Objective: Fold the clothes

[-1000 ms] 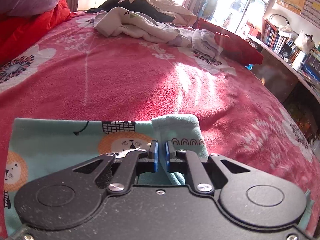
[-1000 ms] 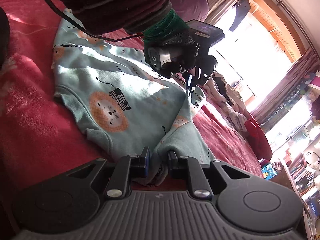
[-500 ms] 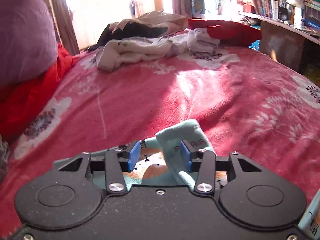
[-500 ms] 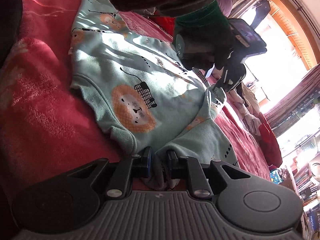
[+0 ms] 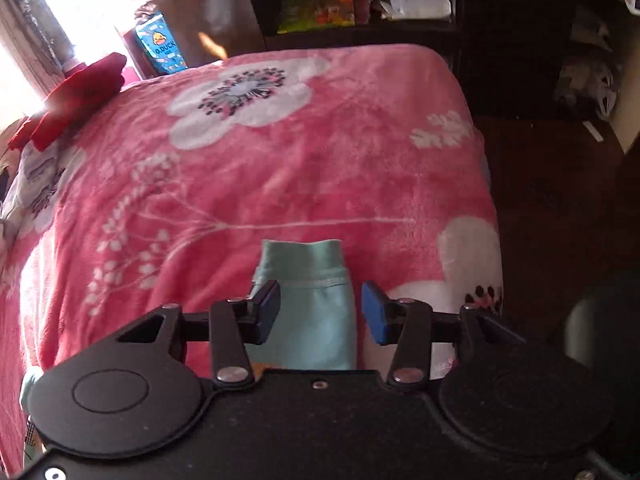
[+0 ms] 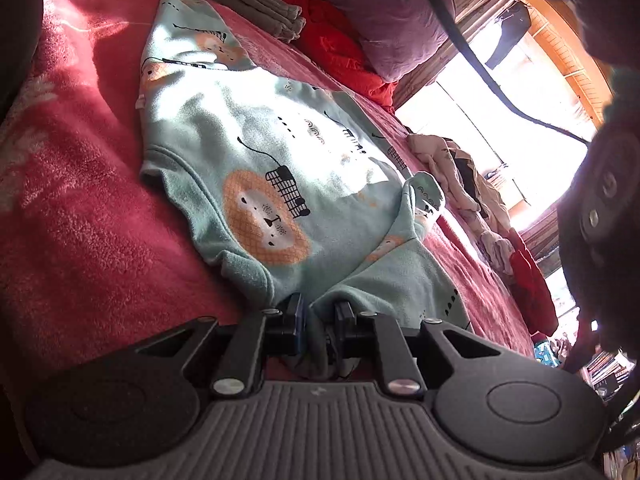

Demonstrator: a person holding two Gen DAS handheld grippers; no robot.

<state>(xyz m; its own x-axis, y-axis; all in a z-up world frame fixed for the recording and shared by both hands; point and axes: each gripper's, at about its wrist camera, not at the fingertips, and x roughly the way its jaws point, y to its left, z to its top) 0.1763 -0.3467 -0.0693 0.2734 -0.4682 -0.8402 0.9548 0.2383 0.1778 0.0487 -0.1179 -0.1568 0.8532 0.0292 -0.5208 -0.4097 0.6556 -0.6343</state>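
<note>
Left gripper [image 5: 320, 312]: jaws parted, blue pads clear of the cloth; a mint cuff [image 5: 306, 276] lay flat between them on the blanket [image 5: 280, 168], ungripped. Last two readings nearly level, so no opening motion noted.

Right gripper [image 6: 319, 318]: jaws nearly together, clamped on a bunched edge of the garment [image 6: 256, 184] at its near hem.

Garment: mint, printed with orange lion faces and black line drawings; spread across the blanket in the right wrist view, one sleeve [image 6: 424, 200] folded inward over the body, far end reaching toward grey folded cloth [image 6: 256, 4].

Blanket: pink-red fleece, white flower pattern, covering the bed.

Other items: purple pillow [image 6: 384, 12] and red bedding [image 6: 340, 52] by the window; loose pile of clothes [image 6: 460, 168] beyond the garment; blue carton [image 5: 160, 46] beside dark shelves [image 5: 360, 4].
</note>
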